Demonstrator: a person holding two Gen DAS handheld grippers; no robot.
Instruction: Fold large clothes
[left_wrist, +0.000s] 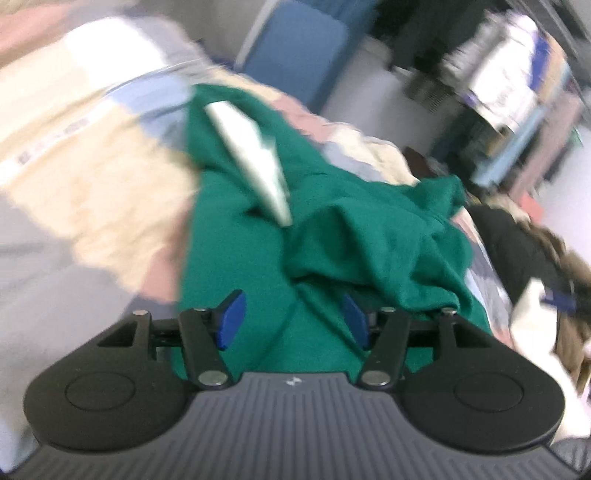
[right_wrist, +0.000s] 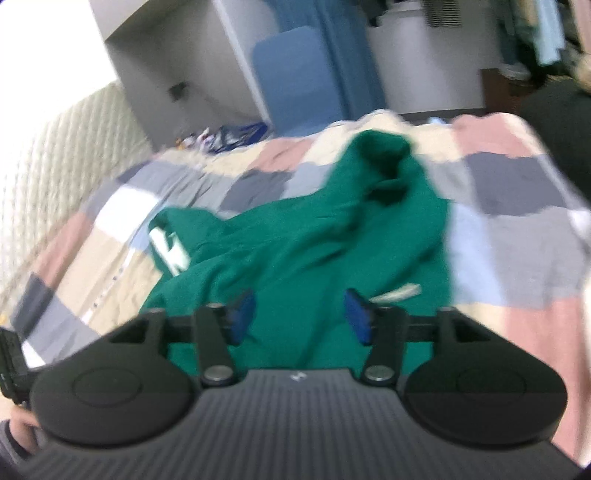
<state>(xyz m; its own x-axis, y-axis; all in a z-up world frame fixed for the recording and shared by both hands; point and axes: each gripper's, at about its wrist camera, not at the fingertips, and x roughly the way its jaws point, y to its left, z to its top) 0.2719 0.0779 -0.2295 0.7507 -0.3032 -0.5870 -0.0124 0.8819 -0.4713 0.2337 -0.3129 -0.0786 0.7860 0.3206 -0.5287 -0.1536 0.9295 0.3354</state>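
A: Where do we have the green garment (right_wrist: 295, 240) right now?

B: It lies rumpled on the bed, on the patchwork quilt (right_wrist: 517, 229) of pink, cream, grey and pale blue squares. From the right wrist view we see it spread from just under our tool up toward the far edge of the bed, with a bunched, hood-like hump at its far end. A white printed patch (right_wrist: 170, 251) shows on its left part.

A: And our left tool (left_wrist: 291, 319)?

B: Its blue pads (left_wrist: 232, 317) stand well apart. Green cloth (left_wrist: 332, 229) lies below and beyond them, but we see nothing pinched between them. In that view a pale strip (left_wrist: 255, 155) runs slantwise across the fabric, and the picture is blurred.

A: Our right tool (right_wrist: 301, 314)?

B: The same: jaws parted, blue pads (right_wrist: 358, 317) clear of the cloth, nothing gripped. A small whitish tag or strip (right_wrist: 397, 293) lies on the garment just beside the right-hand pad.

A: Anything else we can make out?

B: A hand (right_wrist: 22, 424) at the lower left edge of the right wrist view, and a blue panel (right_wrist: 295, 74) against the wall behind the bed.
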